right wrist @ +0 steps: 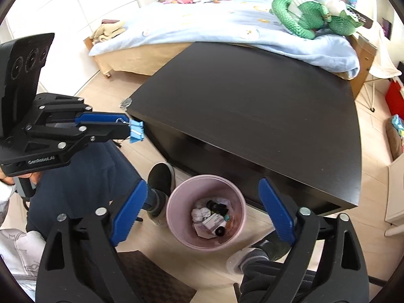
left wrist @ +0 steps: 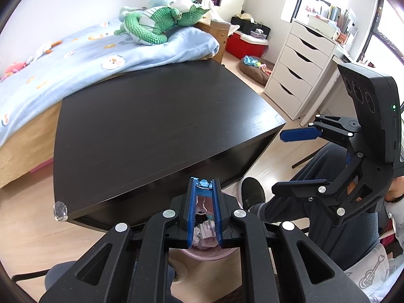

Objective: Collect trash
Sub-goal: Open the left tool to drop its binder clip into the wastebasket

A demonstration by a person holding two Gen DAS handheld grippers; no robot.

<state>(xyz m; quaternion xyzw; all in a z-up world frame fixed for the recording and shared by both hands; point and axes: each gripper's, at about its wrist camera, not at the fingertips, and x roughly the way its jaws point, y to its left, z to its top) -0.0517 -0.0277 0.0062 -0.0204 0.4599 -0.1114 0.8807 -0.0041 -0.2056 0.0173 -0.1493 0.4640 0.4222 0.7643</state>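
Holding a blue binder clip (right wrist: 136, 131) in my closed left gripper (right wrist: 127, 126), right gripper (right wrist: 202, 217) open and empty above the pink bin (right wrist: 174, 202), I should centre the clip over that bin before releasing.

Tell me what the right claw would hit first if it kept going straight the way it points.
Probably the trash inside the pink bin on the floor. The open right claw frames the bin's mouth with nothing between; depth is unclear.

bright daylight; sharp; fisheye-warped edges
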